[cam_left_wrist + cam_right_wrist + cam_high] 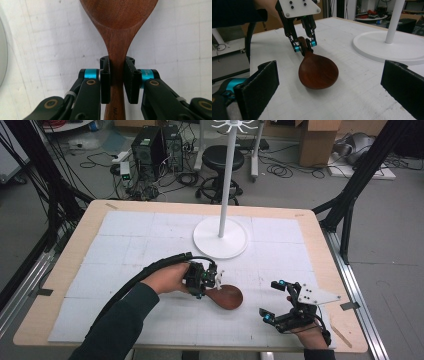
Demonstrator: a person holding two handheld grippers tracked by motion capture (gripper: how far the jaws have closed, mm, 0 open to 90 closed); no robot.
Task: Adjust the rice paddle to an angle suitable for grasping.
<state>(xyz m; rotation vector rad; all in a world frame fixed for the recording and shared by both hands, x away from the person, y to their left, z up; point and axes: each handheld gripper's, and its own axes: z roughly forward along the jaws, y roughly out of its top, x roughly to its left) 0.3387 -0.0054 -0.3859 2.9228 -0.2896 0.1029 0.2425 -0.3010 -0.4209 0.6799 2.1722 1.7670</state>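
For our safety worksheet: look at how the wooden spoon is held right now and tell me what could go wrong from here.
1. The left gripper clamps the wooden spoon on its narrow, tapering neck; the heavy bowl could pivot or slip as it lifts.
2. The white stand sits just beyond; a swinging spoon might knock its pole.
3. The right gripper, open nearby, could collide during a handover.

A dark reddish-brown wooden spoon (227, 297) with a broad, rounded bowl lies on the white-covered desk (150, 235), bowl hollow facing up. Its narrow handle is clamped at the neck between the left gripper's (117, 80) fingers (105, 80).
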